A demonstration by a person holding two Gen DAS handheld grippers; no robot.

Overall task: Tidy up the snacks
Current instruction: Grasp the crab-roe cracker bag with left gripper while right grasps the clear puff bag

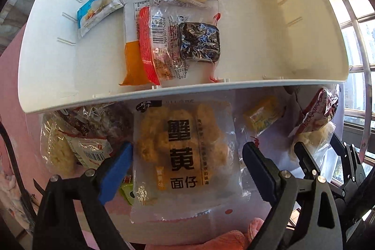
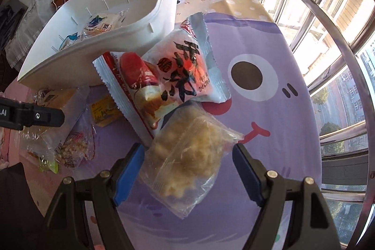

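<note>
Bright daylight enters through the window [image 2: 328, 43], producing glare on the snack wrappers [image 1: 185, 22], while fisheye distortion bends and darkens all picture edges.

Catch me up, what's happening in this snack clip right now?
A person with a gripper in each hand is sorting snack packets into a white bin on a cartoon-print table cover. Several packets already lie in the bin. The left gripper stands open astride a crab-roe noodle snack pack, not pressing on it. The right gripper is open around a clear bag of pale snacks beside a red and white packet. Nothing is lifted yet.
</note>
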